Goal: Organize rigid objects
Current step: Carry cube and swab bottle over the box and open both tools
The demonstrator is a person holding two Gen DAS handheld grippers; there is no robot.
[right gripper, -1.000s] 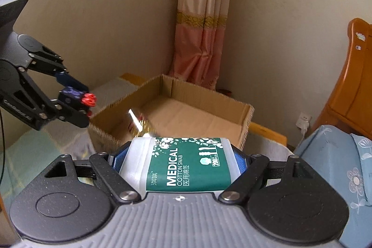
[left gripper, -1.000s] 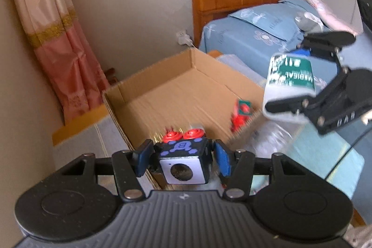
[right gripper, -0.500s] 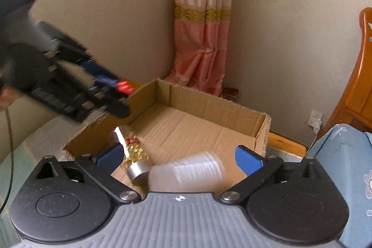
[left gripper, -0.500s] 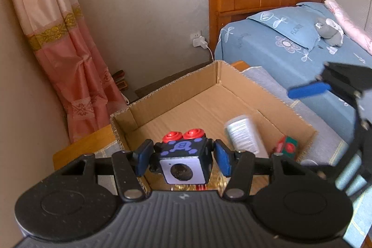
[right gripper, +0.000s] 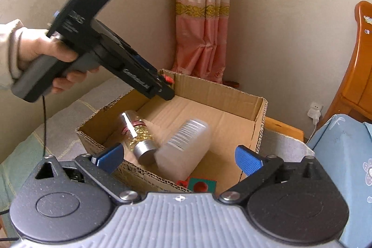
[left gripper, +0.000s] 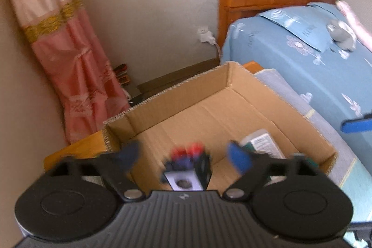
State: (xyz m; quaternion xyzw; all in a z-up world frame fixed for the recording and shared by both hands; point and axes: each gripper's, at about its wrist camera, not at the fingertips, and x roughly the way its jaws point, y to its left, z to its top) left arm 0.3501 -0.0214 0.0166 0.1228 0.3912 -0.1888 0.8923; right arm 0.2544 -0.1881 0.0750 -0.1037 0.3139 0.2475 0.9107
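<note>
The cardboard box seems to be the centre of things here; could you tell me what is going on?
A person is dropping small items into the cardboard box with two handheld grippers. The left gripper is opening, and the fidget cube sits loose between its jaws. The right gripper is open above the cotton swab jar, which lies inside the box.

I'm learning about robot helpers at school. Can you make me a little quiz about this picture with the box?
1. True or false: the right claw is squeezing the plastic jar.
2. Which lies in the cardboard box? A) a teddy B) a little bottle of gold flakes C) a shoe
3. Fill in: the toy cube sits between the pads of the ____ claw.

Key: 1 false, its jaws stand wide open. 2 B. 3 left; its jaws are opening and no pad touches the cube.
</note>
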